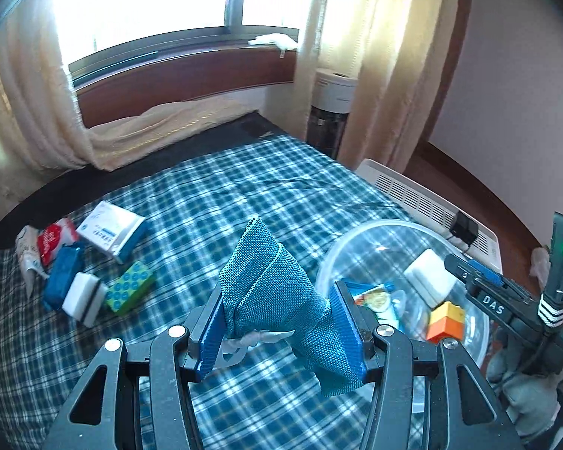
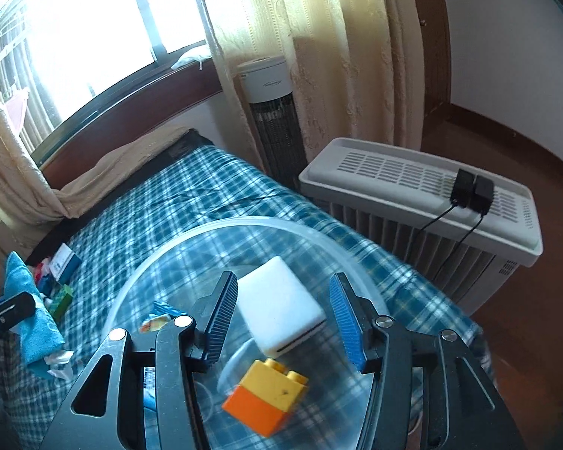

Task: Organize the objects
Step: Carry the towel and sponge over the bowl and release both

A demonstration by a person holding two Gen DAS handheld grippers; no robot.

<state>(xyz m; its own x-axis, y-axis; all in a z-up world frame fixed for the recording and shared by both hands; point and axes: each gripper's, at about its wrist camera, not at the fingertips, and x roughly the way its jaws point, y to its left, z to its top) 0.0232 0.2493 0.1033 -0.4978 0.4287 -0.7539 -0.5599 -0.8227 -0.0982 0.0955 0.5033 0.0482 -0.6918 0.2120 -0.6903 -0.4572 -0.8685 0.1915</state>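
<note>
Two wrist views, one bed. We note the checked blue bedspread (image 1: 214, 195) filling most of both, with cream curtains (image 1: 30, 86) and a window behind it, and a white heater (image 2: 424, 195) standing just off its far side with two black adapters (image 2: 473, 187) on top.

Next in size, a clear plastic bowl (image 2: 191, 247) sits on the bedspread. Inside it we count a white block (image 2: 281, 303), a yellow-and-orange toy brick (image 2: 266, 401) and a printed packet (image 1: 375, 296).

Our right gripper (image 2: 281, 322) hangs over the bowl, jaws apart and gripping nothing; the white block lies between and beyond the pads without touching them, and the brick lies loose just below. No earlier view to compare.

Our left gripper (image 1: 277, 326) is clamped on a teal woven cloth (image 1: 266, 285), bunched up between the blue pads and lifted off the bedspread, just beside the bowl. A white tag hangs from its underside.

Well apart, toward the far left of the bed, a small cluster remains: a white-and-blue box (image 1: 110, 230), a red packet (image 1: 54, 242), a blue block (image 1: 63, 277), a white sponge with a dark stripe (image 1: 84, 298) and a green dotted box (image 1: 129, 287).
</note>
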